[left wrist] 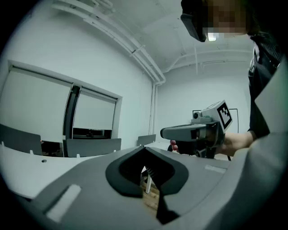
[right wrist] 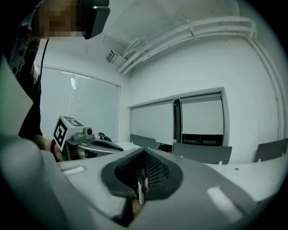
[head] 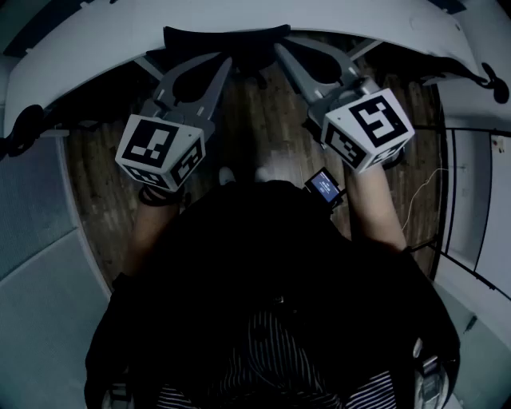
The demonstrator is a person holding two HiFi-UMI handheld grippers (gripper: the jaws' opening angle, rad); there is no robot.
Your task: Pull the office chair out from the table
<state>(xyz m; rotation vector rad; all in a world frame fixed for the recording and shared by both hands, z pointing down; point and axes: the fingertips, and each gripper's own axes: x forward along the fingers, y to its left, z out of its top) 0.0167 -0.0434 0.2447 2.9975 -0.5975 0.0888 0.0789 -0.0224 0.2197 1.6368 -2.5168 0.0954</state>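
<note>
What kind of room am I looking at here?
Probably an office or meeting room: a white table, an office chair tucked under it, and roller blinds pulled most of the way down.

The office chair (head: 227,36) stands at twelve o'clock, tucked under the surface (head: 96,48). Before it are the left tongs (head: 224,67) at eleven and the right tongs (head: 283,53) at one.
</note>
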